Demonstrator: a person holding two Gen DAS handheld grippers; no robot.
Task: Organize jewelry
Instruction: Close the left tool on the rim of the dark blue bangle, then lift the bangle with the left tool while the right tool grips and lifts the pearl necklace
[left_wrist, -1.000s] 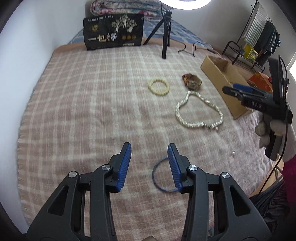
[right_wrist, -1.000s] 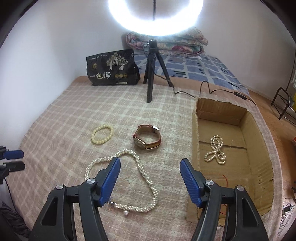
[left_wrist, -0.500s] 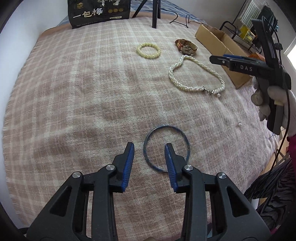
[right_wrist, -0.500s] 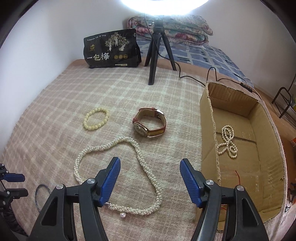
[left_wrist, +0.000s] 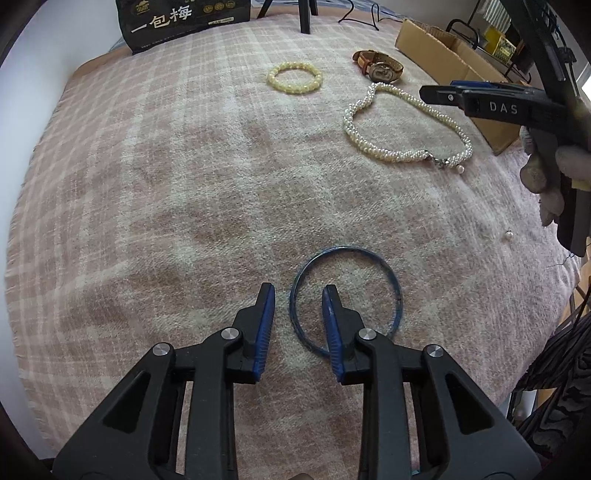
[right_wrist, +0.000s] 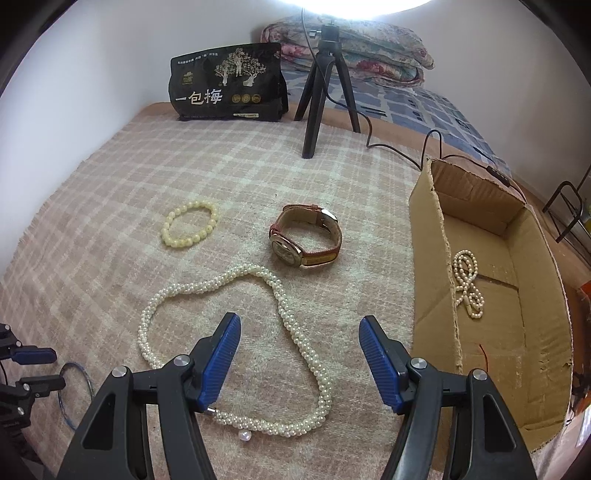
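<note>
Your left gripper (left_wrist: 297, 297) is closing its jaws over the near-left rim of the blue bangle (left_wrist: 345, 299) at lower centre, pads not yet touching it. Your right gripper (right_wrist: 299, 332) holds its jaws spread wide above the pearl necklace (right_wrist: 236, 350), gripping nothing.

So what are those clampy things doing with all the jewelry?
A person is tidying jewelry into the cardboard box. The left gripper is closing around the rim of the blue bangle on the blanket, not pinching it yet. The right gripper hangs open above the big pearl necklace. One small pearl strand is already boxed.
</note>
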